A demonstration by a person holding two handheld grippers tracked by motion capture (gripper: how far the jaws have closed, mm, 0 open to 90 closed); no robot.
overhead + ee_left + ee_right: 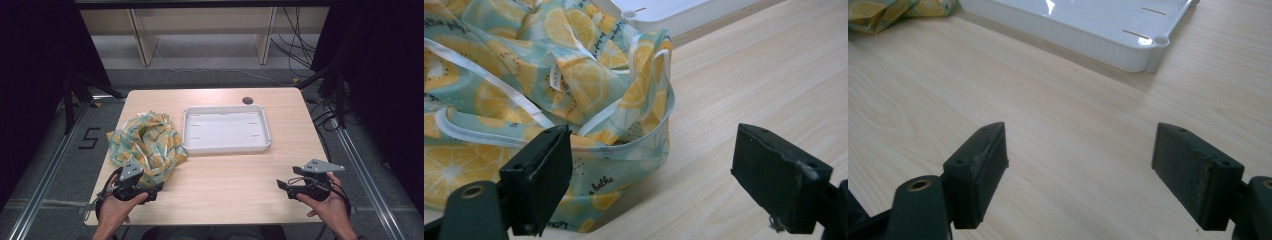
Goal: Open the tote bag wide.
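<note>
A crumpled cloth [146, 144] printed with lemon slices on pale green lies on the left part of the wooden table [230, 185]. The white tray [226, 129] sits empty at the table's middle back. My left gripper [156, 190] rests at the cloth's near edge, open, its jaws wide apart; in the left gripper view the cloth [549, 95] lies just ahead of the left gripper [674, 177], whose left jaw is close to its hem. My right gripper [284, 186] hovers open over bare wood at the near right, the tray [1083, 25] farther ahead of the right gripper [1080, 172].
A round dark hole [247, 100] sits in the table near the far edge behind the tray. Wooden shelving legs [142, 42] and loose cables [295, 47] stand on the floor beyond the table. Metal rails [47, 165] run along both sides.
</note>
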